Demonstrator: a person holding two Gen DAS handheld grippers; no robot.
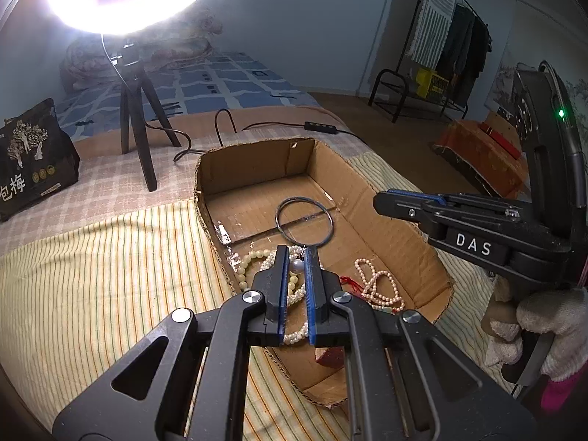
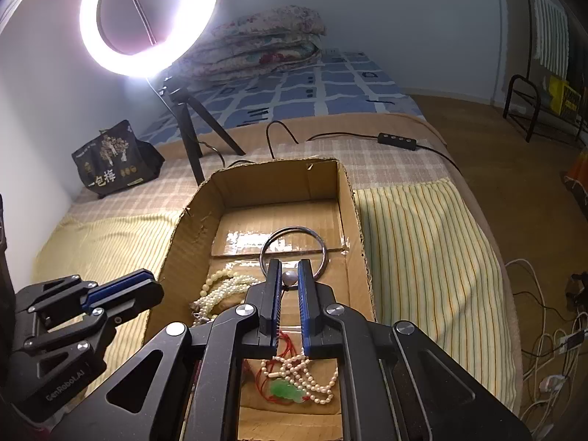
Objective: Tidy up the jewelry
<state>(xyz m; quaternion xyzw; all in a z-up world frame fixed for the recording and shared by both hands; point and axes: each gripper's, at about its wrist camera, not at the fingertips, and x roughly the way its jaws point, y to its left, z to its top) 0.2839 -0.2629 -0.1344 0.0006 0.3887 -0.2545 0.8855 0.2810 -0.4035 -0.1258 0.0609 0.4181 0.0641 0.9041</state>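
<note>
Only the right wrist view shows the green pendant (image 2: 288, 391); both grippers (image 1: 296, 257) (image 2: 290, 272) are clenched empty.

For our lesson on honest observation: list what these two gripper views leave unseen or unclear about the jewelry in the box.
- Left view: the left gripper covers part of the cream beads.
- Right view: the right gripper hides the silver hoop's near edge.
- Right view: red cord above the green pendant runs under the fingers.
- Left view: ring light glare washes out its stand.

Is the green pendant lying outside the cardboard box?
No. In the right wrist view the green pendant lies on the floor of the cardboard box, beside a pearl strand.
</note>
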